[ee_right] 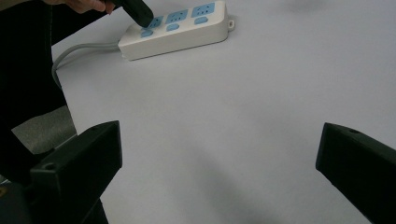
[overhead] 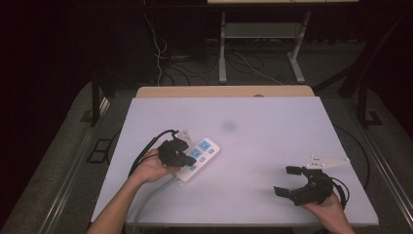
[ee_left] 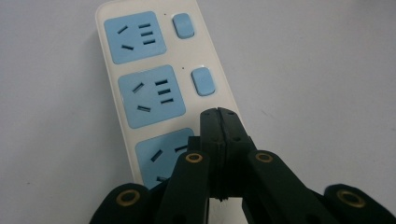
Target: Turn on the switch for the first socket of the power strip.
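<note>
A white power strip (overhead: 198,158) with three blue socket faces and three blue rocker switches lies flat on the table (overhead: 272,126), left of centre, its grey cord (overhead: 146,202) running off the near edge. The left claw (ee_left: 218,116) has its jaws pressed together with nothing between them; the joined tips sit over the strip's switch side, at the nearest switch position, which they hide. Whether the tips touch the switch cannot be told. The middle switch (ee_left: 203,81) and the far switch (ee_left: 182,25) are uncovered. The right claw (overhead: 287,180) is held above the table near the right near corner, well apart from the strip, with its jaws spread wide and empty. The likely step is pressing the nearest switch with the closed tips. Risks, as a judgement: the strip is unrestrained on a smooth surface, so an off-vertical push could slide or rotate it instead of toggling the rocker; the tips could slip sideways onto the adjacent socket face (ee_left: 161,156) or the strip's edge; and the cord could drag the strip toward the near edge if it is snagged by the forearm.
</note>
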Tool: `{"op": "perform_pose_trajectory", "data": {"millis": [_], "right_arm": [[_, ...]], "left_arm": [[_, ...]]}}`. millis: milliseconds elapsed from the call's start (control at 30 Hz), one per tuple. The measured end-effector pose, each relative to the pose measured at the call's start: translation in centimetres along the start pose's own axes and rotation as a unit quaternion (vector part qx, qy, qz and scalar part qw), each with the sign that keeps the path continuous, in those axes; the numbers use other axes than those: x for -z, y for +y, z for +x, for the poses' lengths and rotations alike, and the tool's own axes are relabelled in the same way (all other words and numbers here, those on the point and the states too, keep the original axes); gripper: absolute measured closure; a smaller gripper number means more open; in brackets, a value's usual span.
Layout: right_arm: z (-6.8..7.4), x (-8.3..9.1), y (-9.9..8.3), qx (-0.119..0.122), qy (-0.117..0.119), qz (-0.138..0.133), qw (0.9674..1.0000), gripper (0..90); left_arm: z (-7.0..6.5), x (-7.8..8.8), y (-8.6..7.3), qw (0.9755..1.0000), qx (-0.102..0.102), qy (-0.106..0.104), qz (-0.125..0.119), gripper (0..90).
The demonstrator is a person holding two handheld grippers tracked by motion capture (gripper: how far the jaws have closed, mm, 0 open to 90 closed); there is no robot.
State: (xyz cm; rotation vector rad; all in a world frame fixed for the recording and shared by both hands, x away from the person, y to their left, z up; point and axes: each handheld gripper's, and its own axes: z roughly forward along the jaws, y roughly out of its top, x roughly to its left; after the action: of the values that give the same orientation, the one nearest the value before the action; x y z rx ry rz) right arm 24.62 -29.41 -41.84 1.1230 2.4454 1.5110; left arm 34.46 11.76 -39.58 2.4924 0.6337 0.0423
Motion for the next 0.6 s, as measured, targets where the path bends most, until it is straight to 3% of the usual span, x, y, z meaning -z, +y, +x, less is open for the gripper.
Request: {"op": "perform_pose_trajectory", "data": {"millis": [233, 400, 600], "right_arm": [[0.0, 0.0, 0.0, 0.000, 0.000, 0.000, 1.0000, 0.2], [0.0, 0.0, 0.0, -0.001, -0.001, 0.001, 1.0000, 0.1], [0.0, 0.0, 0.0, 0.000, -0.002, 0.000, 1.0000, 0.2]], "left_arm": [[-0.1, -0.3, -0.3, 0.9999, -0.001, -0.013, -0.005, 89.0], [-0.2, -0.3, -0.5, 0.9999, 0.001, -0.011, -0.010, 88.9], [0.0, -0.4, -1.1, 0.9995, 0.018, -0.015, -0.023, 89.3]]}}
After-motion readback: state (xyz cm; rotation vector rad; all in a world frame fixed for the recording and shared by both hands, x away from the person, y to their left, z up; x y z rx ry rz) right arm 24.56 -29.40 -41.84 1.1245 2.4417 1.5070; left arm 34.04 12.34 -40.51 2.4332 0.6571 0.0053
